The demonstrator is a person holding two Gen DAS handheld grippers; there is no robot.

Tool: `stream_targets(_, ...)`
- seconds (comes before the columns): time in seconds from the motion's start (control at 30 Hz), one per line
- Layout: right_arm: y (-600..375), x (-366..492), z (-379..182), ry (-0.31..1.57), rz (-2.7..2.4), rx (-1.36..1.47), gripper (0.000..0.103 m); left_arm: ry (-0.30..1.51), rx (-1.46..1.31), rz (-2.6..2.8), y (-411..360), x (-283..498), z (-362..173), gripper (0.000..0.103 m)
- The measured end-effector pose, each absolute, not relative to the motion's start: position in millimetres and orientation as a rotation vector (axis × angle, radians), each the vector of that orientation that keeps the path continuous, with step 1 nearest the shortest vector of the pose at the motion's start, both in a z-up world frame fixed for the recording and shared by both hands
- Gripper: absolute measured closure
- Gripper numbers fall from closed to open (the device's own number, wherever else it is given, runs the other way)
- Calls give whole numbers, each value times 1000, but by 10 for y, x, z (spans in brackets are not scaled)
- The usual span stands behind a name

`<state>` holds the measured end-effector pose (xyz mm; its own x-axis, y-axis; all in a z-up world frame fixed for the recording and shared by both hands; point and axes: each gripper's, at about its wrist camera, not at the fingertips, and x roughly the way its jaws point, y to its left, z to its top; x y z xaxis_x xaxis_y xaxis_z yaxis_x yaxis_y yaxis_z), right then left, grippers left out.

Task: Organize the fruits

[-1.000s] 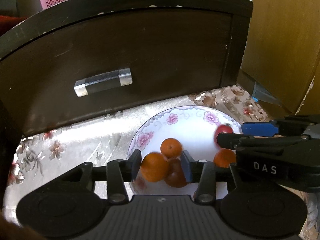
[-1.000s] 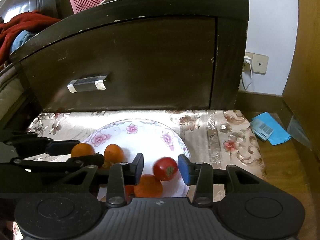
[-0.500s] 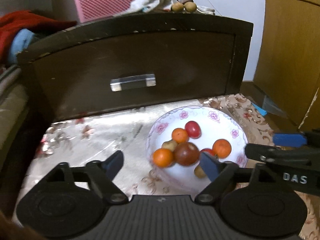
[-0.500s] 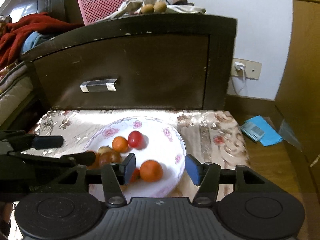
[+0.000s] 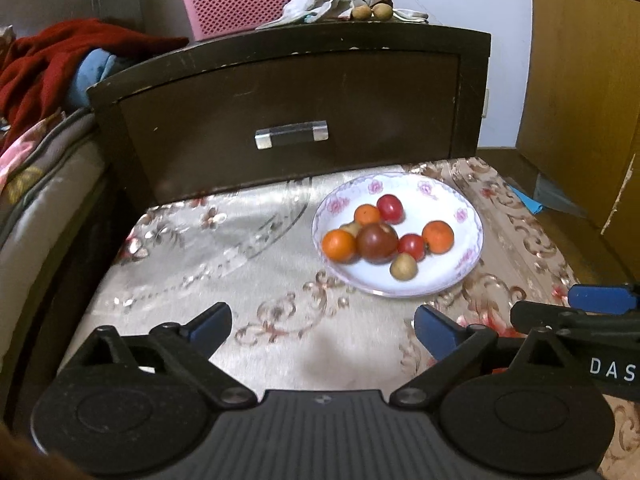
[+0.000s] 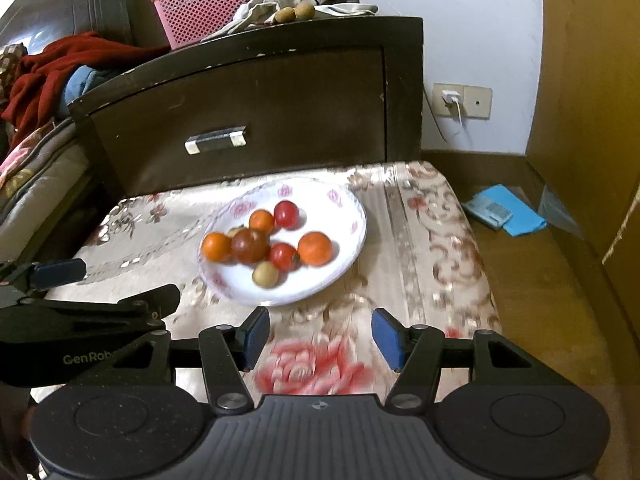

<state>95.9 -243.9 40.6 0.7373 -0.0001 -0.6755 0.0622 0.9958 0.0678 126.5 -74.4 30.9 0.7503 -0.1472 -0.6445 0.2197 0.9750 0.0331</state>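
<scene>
A: Nearest item?
B: Left hand-held gripper (image 5: 323, 327), jaws spread wide, just opened further, nothing between them. It hangs over the flowered cloth (image 5: 256, 304) on the counter.

A: And the other?
B: Right hand-held gripper (image 6: 320, 338), jaws partly apart, recently widened, empty, above a red rose print. Both sit short of the plate's near rim.

A: Next entry.
B: Plate (image 5: 460, 276), white with pink flowers, on the cloth toward the right side of the counter in the left view. All fruit lies inside it.

A: Contents?
B: One dark plum (image 5: 377, 242) at the middle. Orange (image 5: 339, 245) touching its left side. Second orange (image 5: 367, 214) behind it. Third orange (image 5: 438, 237) at the right, apart from the plum. Red tomato (image 5: 390, 208) at the back, beside the second orange. Another tomato (image 5: 411, 245) just right of the plum. One tan fruit (image 5: 403, 267) nearest the front rim; another partly hidden behind the plum.

A: Behind the plate?
B: Dark drawer front with a metal handle (image 5: 291, 134).

A: On top?
B: Pink basket (image 5: 236, 0), crumpled cloth, two small brown fruits (image 5: 372, 11). Red fabric (image 5: 44, 64) lies far left.
</scene>
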Motion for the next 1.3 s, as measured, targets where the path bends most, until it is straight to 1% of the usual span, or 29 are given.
stream_targets(0.3,-2303,671,423,744,-20,95,51,705,86,-187,-585,961,321,0)
stream_targets(0.63,-2231,427,399,761,-19,96,51,697,117,-182,-581,728,320,0)
stream_targets(1.3,-2145,217,381,766,-14,85,51,693,130,-187,-527,566,308,0)
